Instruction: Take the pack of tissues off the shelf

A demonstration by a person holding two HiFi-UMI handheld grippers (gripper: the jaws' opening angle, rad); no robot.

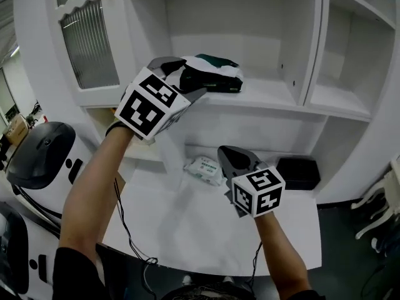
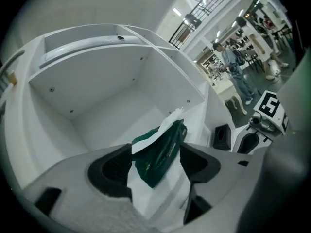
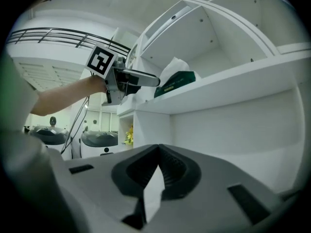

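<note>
Left gripper view: the left gripper [image 2: 155, 152] is grasping the pack of tissues [image 2: 163, 154]. Its jaws are standing fairly wide apart, and both pads [image 2: 114, 171] are meeting the pack's sides.
Pack of tissues: the green and white pack is lying on the shelf [image 1: 275, 95], towards the shelf's left end. Its near end is sitting between the left gripper's jaws, and its far end is pointing into the shelf's recess.
Left arm: it is reaching up to the front edge of the shelf, with the marker cube [image 1: 153, 105] hanging just below and in front of that edge.
Right gripper view: the right gripper [image 3: 156, 152] is holding its jaws clenched together with the tips touching, and it is gripping nothing. Only a white sliver of background is showing behind the tips.
Right gripper, place: it is hovering below the shelf, over the table [image 1: 187, 224], well apart from the pack of tissues.
Table: it is carrying a white pack of wipes [image 1: 205, 169] and a black box [image 1: 299, 172], both lying under the shelf. The wipes are lying just beside the right gripper's tips, and the box is sitting further right.
</note>
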